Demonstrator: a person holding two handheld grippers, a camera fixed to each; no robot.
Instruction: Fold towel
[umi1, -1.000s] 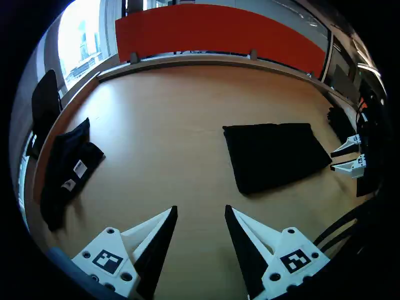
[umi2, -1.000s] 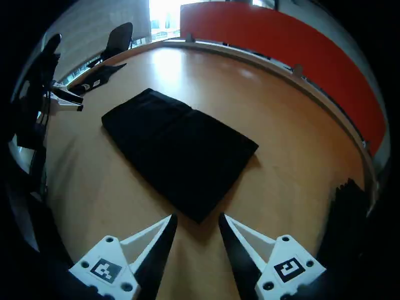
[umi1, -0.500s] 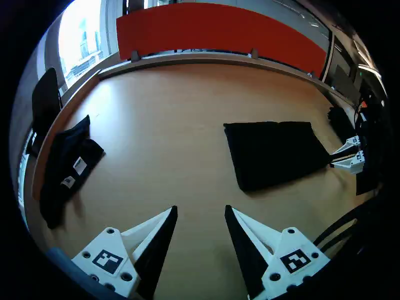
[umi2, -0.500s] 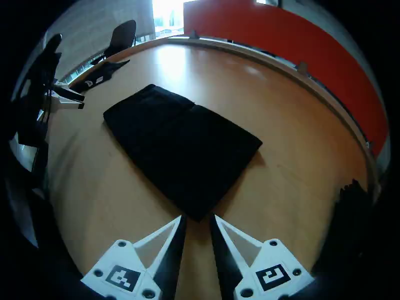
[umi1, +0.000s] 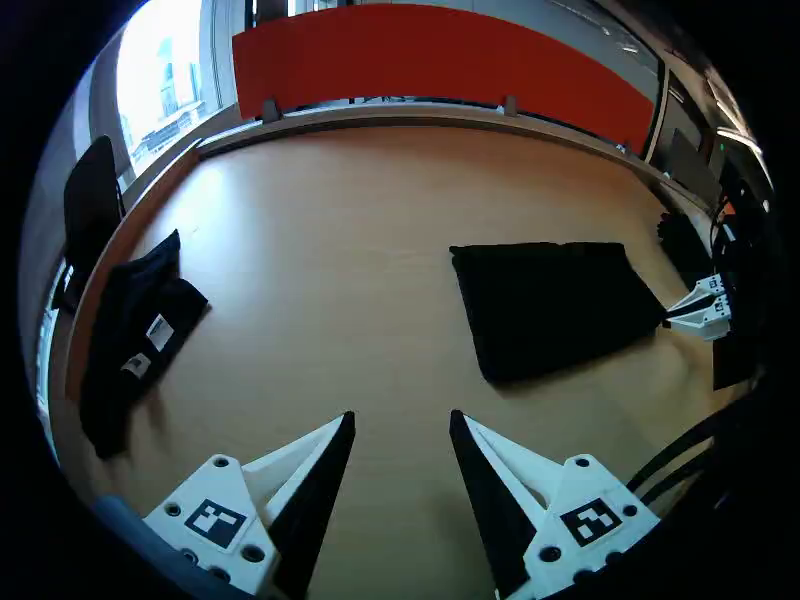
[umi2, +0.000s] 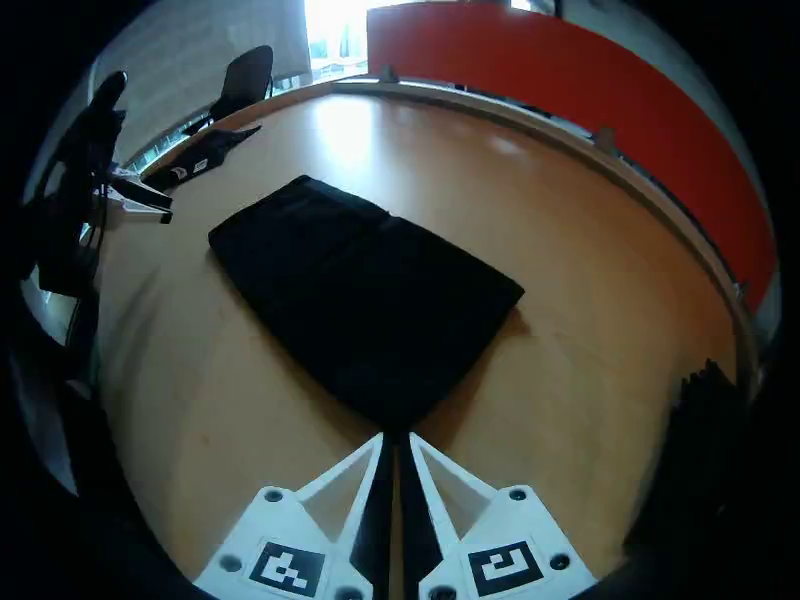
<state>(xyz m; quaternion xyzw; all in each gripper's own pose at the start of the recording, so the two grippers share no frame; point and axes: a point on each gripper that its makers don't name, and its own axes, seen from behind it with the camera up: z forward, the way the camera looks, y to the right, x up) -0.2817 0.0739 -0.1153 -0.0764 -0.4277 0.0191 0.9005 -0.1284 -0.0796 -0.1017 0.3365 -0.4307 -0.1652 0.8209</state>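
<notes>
Right tongs close on the towel's corner; left tongs wait wide open.

The black towel (umi1: 550, 305) (umi2: 365, 300) lies folded and flat on the table (umi1: 330, 250) (umi2: 590, 290), right of the middle in the left gripper view, and it has not shifted. A second ago the right gripper (umi2: 397, 440) (umi1: 700, 312) was open short of the near corner; we now see its fingers drawn in to a thin slit, pinching that corner. The left gripper (umi1: 400, 415) has stayed put, spread wide over bare wood, holding and touching nothing. We have open table all round the towel. A dark cloth (umi1: 135, 340) (umi2: 200, 155) lies well apart at the left edge, a dark pile (umi2: 705, 440) at the right edge, and a red screen (umi1: 430, 55) lines the far rim.
</notes>
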